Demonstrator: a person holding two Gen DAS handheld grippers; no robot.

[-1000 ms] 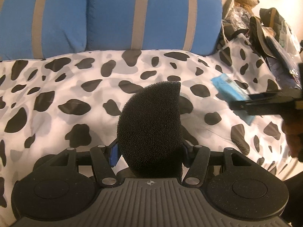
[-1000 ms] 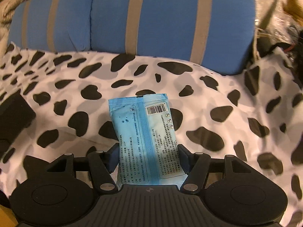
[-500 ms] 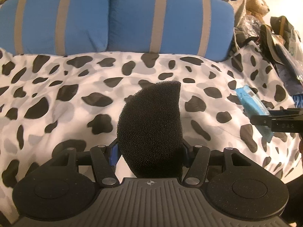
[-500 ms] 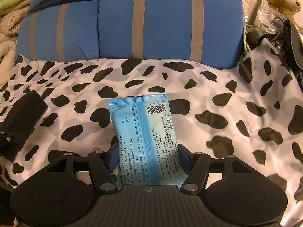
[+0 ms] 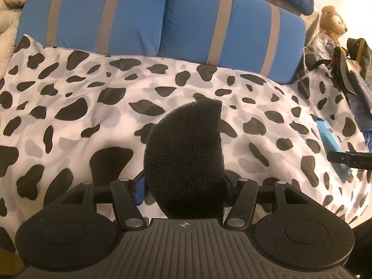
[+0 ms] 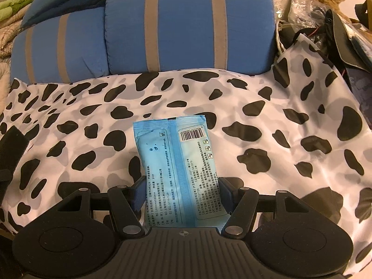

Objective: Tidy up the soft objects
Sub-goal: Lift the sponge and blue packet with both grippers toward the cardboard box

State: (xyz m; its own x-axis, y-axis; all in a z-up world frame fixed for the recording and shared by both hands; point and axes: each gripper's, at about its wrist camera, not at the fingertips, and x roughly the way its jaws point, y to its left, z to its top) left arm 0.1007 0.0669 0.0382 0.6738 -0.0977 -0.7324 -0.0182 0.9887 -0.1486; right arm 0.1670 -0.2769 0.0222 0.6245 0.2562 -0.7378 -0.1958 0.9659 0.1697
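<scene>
- The left gripper (image 5: 184,186) is closed on a black foam sponge (image 5: 184,155), a pad pressed into each side of its lower half; the rounded sponge stands up out of the jaws, one top corner ending in a point.
- The right gripper (image 6: 180,191) is clamped the same way on a light-blue wipes packet (image 6: 176,167), which sticks forward from the jaws with its printed back and barcode facing up.
- Both held things hang over a white bedspread with black cow spots (image 5: 93,121), and I cannot tell whether either one touches it.
- From the left wrist camera, the packet and one black finger of the other gripper show at the far right edge, well apart from the sponge.
- From the right wrist camera, the sponge's dark edge pokes in at the far left.
- Beyond the spread, two blue pillows with grey stripes (image 6: 186,28) lie side by side against the head of the bed.
- To the right of the pillows sits a heap of bags and dark clutter (image 6: 337,23), with a brown teddy bear (image 5: 331,21) perched at the back of it.
- A pale quilted blanket (image 6: 9,28) is bunched up at the far left beside the pillows.
</scene>
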